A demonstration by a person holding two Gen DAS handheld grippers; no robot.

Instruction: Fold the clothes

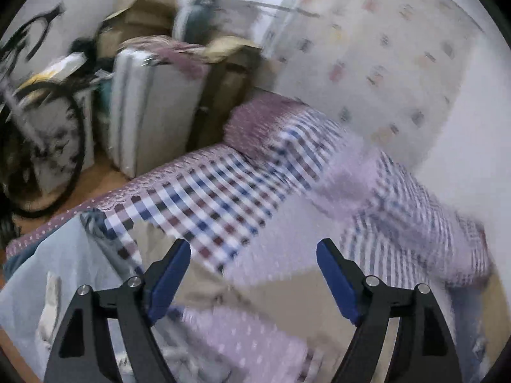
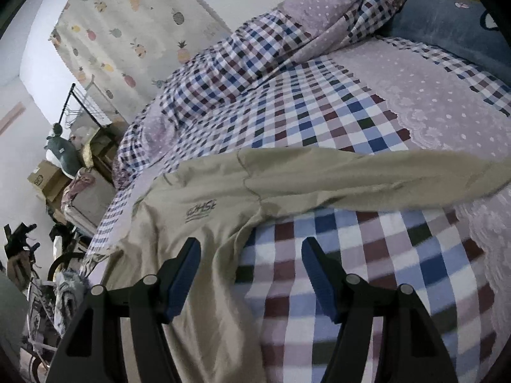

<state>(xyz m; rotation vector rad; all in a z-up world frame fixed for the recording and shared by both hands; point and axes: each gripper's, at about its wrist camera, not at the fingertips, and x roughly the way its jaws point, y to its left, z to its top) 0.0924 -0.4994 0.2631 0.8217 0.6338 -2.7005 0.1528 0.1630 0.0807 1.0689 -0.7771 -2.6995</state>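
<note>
In the left wrist view, a bicycle (image 1: 41,134) leans at the far left on the wooden floor, next to a pale ribbed suitcase (image 1: 150,108) with cardboard boxes (image 1: 140,12) stacked behind it. To the right of these lies the bed (image 1: 204,198), covered in a checked sheet with a lilac dotted border. A light blue cloth (image 1: 41,271) hangs over the bed's near left corner. The left hand-held gripper (image 1: 254,274) hovers with its blue-padded fingers spread wide and nothing between them; a beige strip of the jacket (image 1: 281,293) lies on the bed below it, blurred. A bunched checked quilt (image 1: 399,191) sits toward the right, under a fruit-print curtain (image 1: 383,57).

In the right wrist view, boxes and clutter stand off the bed's left edge. The beige jacket (image 2: 204,210) lies spread on the checked sheet (image 2: 351,255) near the left edge, a small printed logo on its chest, one sleeve (image 2: 367,172) stretched out flat toward the right edge. The right hand-held gripper (image 2: 250,274) is held wide open and empty just above the jacket's body where it meets the bare sheet. At the upper right, a grey-blue pillow (image 2: 447,28) rests beside the rumpled quilt (image 2: 255,63).
</note>
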